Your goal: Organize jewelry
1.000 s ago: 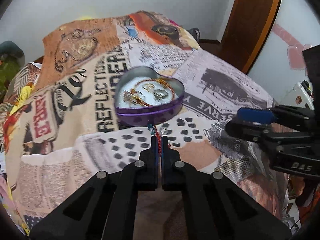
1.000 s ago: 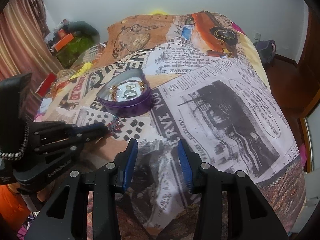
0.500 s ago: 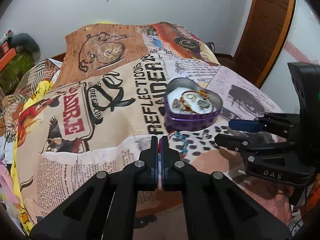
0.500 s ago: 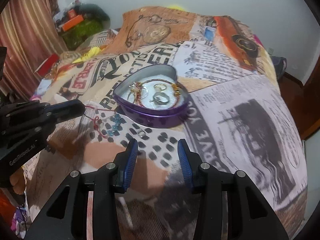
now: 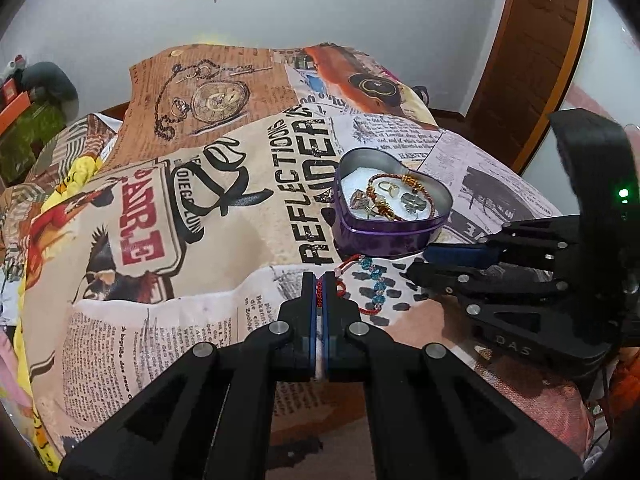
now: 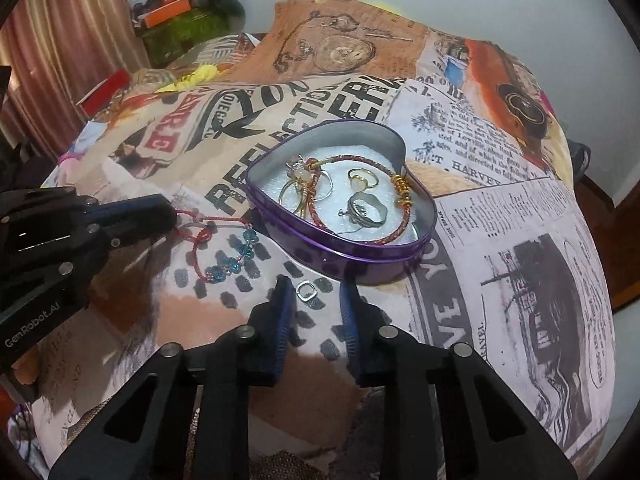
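Purple heart-shaped metal tin [image 6: 340, 248] sat open on the newspaper-print bedspread [image 6: 500, 208], white padding inside; it held a red braided bangle with gold beads [image 6: 394, 184], several gold rings [image 6: 362, 178], a silver ring [image 6: 366, 210] and a small pendant, tangled at the left side; red cord bracelet with blue crystal beads [image 6: 224, 256] lay on the bedspread just left of the tin, long axis running from the left gripper [image 5: 319, 280] toward the tin's point; left gripper fingers were pressed together, pinching the bracelet's red cord end; right gripper [image 6: 316, 292] had fingers spread, a small silver square ring [image 6: 306, 291] lying between the tips, near the tin wall.
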A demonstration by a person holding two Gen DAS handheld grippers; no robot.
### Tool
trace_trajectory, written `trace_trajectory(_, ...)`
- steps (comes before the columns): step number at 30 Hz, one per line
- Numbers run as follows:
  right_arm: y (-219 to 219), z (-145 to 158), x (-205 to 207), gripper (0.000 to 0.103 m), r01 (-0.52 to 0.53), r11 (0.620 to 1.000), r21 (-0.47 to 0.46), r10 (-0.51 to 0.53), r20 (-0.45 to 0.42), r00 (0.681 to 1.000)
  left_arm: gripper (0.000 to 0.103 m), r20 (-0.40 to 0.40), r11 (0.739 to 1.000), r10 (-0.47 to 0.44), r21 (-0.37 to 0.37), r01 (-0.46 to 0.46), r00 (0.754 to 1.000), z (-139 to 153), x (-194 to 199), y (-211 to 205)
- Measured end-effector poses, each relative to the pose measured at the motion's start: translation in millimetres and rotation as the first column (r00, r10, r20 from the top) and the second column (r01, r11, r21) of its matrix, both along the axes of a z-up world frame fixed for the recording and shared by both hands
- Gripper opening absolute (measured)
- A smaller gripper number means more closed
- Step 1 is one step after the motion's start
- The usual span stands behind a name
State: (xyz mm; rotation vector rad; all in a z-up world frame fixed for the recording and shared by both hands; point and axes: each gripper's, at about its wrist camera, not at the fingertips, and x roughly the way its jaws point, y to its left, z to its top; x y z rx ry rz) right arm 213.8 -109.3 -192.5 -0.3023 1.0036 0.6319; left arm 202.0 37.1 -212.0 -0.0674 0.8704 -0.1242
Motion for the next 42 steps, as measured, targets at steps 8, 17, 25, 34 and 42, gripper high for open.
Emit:
trace_trajectory(8,1.7,1.0,0.6,0.009,0.000,1.000,0.005,0.000,0.008,1.000,0.000,0.047,1.000,-0.010,0.011,0.010,0.999,22.8,-5.0,-9.4)
trace_trajectory(17,-20.5,25.9,-9.3,0.009,0.066,0.996,0.067,-0.069,0.042,0.997,0.000,0.141,0.999,-0.023,0.033,0.019,0.990,62.9,-10.4,-20.1)
trace_trajectory(25,-34.3,60.0,-15.3,0.009,0.107,0.987,0.117,-0.121,0.116,0.986,0.000,0.201,0.999,-0.019,0.038,0.011,0.979,87.3,-7.2,-25.9)
trace_trajectory(34,-42.7,81.9,-11.3,0.009,0.121,0.978,0.173,-0.150,0.166,0.975,0.000,0.236,0.998,-0.037,0.060,0.023,0.971,97.0,6.8,-35.1)
trace_trajectory(42,-43.3,80.2,-0.3,0.009,0.131,0.972,0.197,-0.165,0.167,0.972,0.000,0.233,0.999,-0.048,0.035,0.041,0.971,93.8,32.8,-39.3)
